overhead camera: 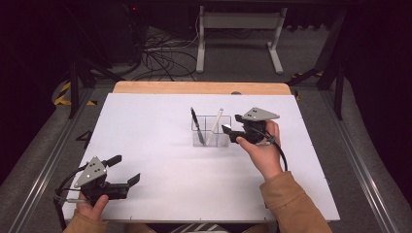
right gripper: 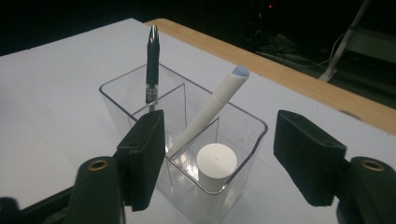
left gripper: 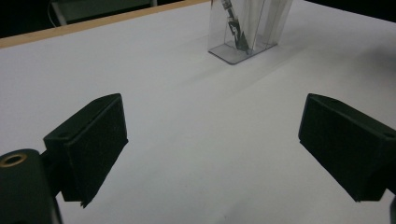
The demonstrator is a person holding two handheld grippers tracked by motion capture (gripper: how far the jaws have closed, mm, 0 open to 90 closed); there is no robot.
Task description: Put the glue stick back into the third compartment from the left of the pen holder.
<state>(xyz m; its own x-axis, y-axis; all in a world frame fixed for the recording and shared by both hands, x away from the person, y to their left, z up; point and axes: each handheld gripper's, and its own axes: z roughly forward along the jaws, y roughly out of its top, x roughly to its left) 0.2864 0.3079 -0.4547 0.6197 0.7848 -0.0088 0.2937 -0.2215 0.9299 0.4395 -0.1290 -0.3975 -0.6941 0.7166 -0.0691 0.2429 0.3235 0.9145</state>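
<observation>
Your right gripper [overhead camera: 232, 124] sits just beside the clear organizer [overhead camera: 212, 131] near the counter's [overhead camera: 155, 141] middle, fingers [right gripper: 142, 158] spread wide with nothing between them. In the right gripper view the near corner of the organizer lies between the two fingers, apart from both pads as far as you can tell. Inside it: a dark pen [right gripper: 152, 63] upright in the far-left compartment, a white marker [right gripper: 210, 109] leaning across the middle divider, and a white cylinder [right gripper: 215, 165] standing in the nearest compartment; its lower end is lost behind the plastic glare.

Your left gripper [overhead camera: 125, 170] rests at the near-left of the counter, well apart from the organizer, fingers [left gripper: 91, 144] wide open and holding nothing. In the left gripper view the organizer [left gripper: 250, 28] is far ahead and cut off at the top edge, so only its base and the dark pen tip [left gripper: 236, 32] show; the rest is blurry, possibly the white marker behind the wall
</observation>
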